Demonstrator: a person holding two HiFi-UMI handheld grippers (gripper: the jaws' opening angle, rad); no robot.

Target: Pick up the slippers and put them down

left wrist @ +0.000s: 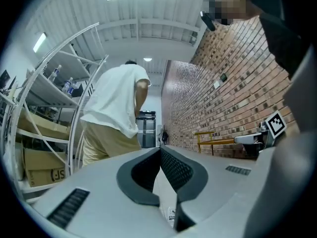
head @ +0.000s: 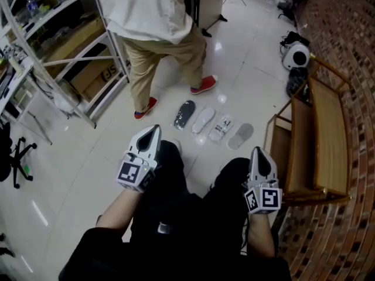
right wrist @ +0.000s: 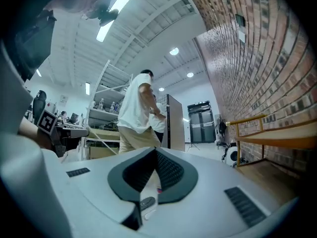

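Several slippers lie in a row on the pale floor ahead of my knees: a dark slipper point(head: 185, 115), a white slipper point(head: 203, 120), a printed white slipper point(head: 221, 129) and a grey slipper point(head: 240, 136). My left gripper point(head: 153, 129) point(left wrist: 159, 150) hovers over my left knee, short of the dark slipper, its jaws shut with nothing between them. My right gripper point(head: 258, 151) point(right wrist: 154, 151) is over my right knee, just right of the grey slipper, its jaw tips together and nothing held. Both point roughly level, away from me.
A person in a white shirt, tan trousers and red shoes point(head: 203, 85) stands just beyond the slippers. A metal shelf rack point(head: 70, 51) with boxes is at the left, a wooden bench point(head: 316, 139) against the brick wall at the right, a black chair point(head: 14, 157) at the far left.
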